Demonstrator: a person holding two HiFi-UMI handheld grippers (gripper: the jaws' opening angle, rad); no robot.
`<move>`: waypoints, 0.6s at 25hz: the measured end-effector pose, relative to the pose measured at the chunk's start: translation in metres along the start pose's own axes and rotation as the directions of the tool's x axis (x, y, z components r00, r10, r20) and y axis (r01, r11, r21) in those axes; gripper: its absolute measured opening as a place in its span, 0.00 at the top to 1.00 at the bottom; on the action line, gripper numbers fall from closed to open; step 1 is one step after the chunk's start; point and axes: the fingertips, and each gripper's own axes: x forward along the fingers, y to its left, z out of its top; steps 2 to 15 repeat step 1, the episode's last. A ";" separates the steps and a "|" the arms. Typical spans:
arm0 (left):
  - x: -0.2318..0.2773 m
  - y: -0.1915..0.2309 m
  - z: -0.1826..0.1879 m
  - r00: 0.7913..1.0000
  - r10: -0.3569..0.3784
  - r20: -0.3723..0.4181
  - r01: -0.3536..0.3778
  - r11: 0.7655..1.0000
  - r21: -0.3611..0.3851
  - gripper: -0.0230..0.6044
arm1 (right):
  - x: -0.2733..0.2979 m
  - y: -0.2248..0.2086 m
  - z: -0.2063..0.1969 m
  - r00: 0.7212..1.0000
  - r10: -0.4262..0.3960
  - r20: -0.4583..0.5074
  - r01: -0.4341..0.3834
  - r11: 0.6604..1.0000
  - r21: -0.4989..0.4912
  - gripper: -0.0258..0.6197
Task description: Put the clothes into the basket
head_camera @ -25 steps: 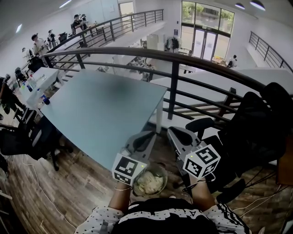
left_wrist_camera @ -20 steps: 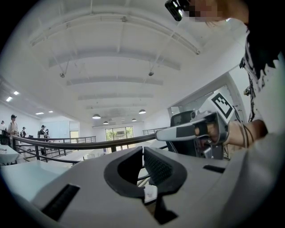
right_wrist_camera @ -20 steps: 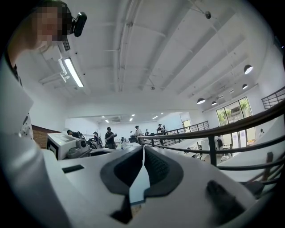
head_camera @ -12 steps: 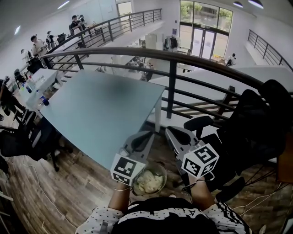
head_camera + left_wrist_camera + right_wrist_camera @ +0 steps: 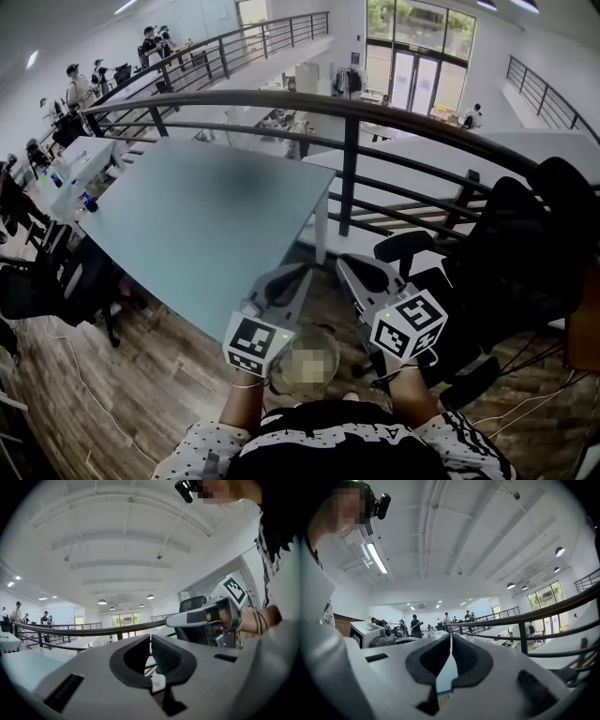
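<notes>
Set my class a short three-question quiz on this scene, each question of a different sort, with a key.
1. True or false: the left gripper and the right gripper each hold a garment.
2. What runs behind the pale blue-grey table? A) black metal railing B) brick wall C) curtain
3. Fill in: the black office chair stands on the ___ gripper's side.
Key: 1 false, both shut and empty; 2 A; 3 right.

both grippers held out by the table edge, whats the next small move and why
Probably open the right gripper, ready to grasp: its jaws and those of the left gripper are shut on nothing, and both point level beside the table.
</notes>
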 end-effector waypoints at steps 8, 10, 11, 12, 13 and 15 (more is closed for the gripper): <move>0.000 0.000 0.000 1.000 0.000 0.000 0.000 1.000 -0.001 0.93 | 0.000 0.000 0.000 1.000 0.000 0.000 0.000 1.000 0.000 0.91; 0.000 0.000 0.000 1.000 0.000 0.000 0.000 1.000 -0.001 0.93 | 0.000 0.000 0.000 1.000 0.000 0.000 0.000 1.000 0.000 0.91; 0.000 0.000 0.000 1.000 0.000 0.000 0.000 1.000 -0.001 0.93 | 0.000 0.000 0.000 1.000 0.000 0.000 0.000 1.000 0.000 0.91; 0.000 0.000 0.000 1.000 0.000 0.000 0.000 1.000 -0.001 0.93 | 0.000 0.000 0.000 1.000 0.000 0.000 0.000 1.000 0.000 0.91; 0.000 0.000 0.000 1.000 0.000 0.000 0.000 1.000 -0.001 0.93 | 0.000 0.000 0.000 1.000 0.000 0.000 0.000 1.000 0.000 0.91; 0.000 0.000 0.000 1.000 0.000 0.000 0.000 1.000 -0.001 0.93 | 0.000 0.000 0.000 1.000 0.000 0.000 0.000 1.000 0.000 0.91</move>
